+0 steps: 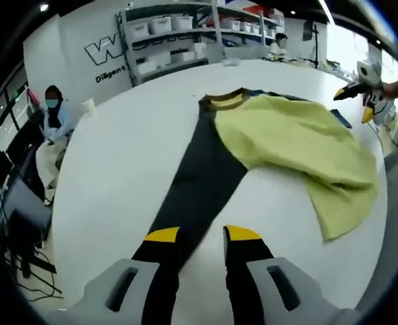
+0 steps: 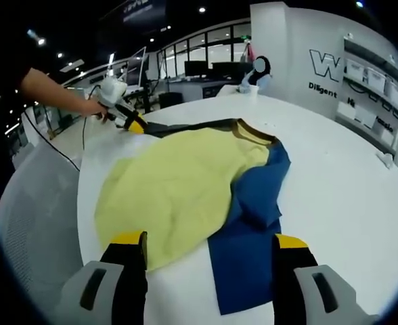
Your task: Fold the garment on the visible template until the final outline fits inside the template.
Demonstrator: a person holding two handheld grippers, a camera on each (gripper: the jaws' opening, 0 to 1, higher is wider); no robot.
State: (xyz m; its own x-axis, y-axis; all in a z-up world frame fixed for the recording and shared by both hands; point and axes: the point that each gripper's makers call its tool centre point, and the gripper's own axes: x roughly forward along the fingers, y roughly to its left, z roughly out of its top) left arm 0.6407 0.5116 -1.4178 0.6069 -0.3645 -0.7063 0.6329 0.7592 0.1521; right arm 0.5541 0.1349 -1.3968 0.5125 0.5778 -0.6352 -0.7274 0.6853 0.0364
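Both grippers, left [image 1: 202, 237] and right [image 2: 209, 240], hover open-jawed over the half-folded shirt [image 2: 185, 176] on the white table [image 1: 118, 162]; square the sleeves before the next fold.

The garment [image 2: 185, 183] is soft matt cloth, yellow-green and blue, on a smooth white table [image 2: 348, 176].
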